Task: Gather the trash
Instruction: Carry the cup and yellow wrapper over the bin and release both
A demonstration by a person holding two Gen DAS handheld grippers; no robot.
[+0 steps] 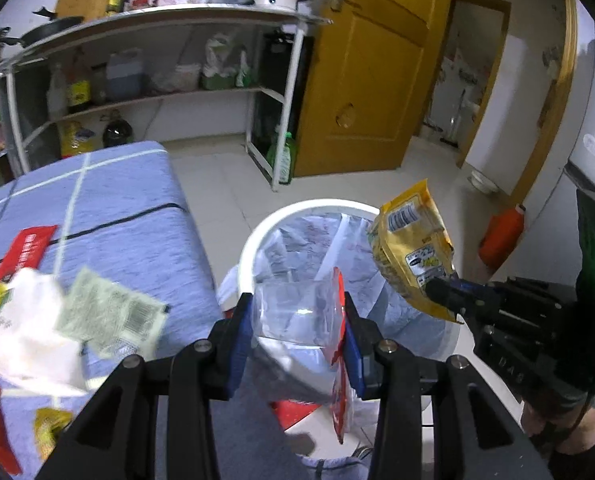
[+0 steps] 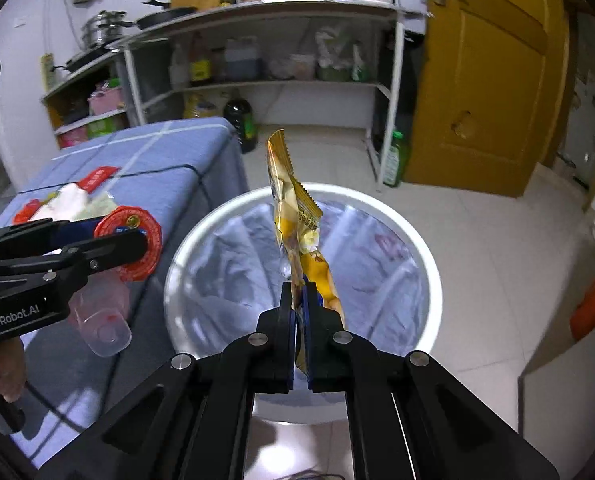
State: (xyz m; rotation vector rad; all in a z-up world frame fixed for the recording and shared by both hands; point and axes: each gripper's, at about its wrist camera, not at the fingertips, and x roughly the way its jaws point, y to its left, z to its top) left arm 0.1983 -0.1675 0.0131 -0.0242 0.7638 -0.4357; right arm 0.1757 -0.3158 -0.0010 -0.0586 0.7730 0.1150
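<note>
Table (image 1: 137, 208): covered in a blue checked cloth, left of the bin; litter lies on it.
Red packet (image 1: 25, 250): flat on the cloth, at the far side of the litter.
White tissue (image 1: 29, 332): crumpled on the cloth, partly under the green wrapper.
Green wrapper (image 1: 111, 320): pale, barcode up, lying on the tissue's right edge.
Left gripper (image 1: 299, 340): jaws clenched on a clear plastic cup.
Clear plastic cup (image 1: 293, 312): held on its side between the blue pads, its red peel-off lid (image 2: 131, 236) hanging from the rim; cup sits over the gap between table edge and bin.
Bin (image 2: 429, 264): round, white-rimmed, lined with a clear bag, standing on the tiled floor just beside the table.
Right gripper (image 2: 299, 308): jaws pinched tight on the lower end of a yellow snack packet.
Yellow snack packet (image 2: 297, 216): crumpled, standing upward from the jaws, directly above the bin's opening.
Orange object (image 2: 593, 304): on the floor, right of the bin; blurred.
</note>
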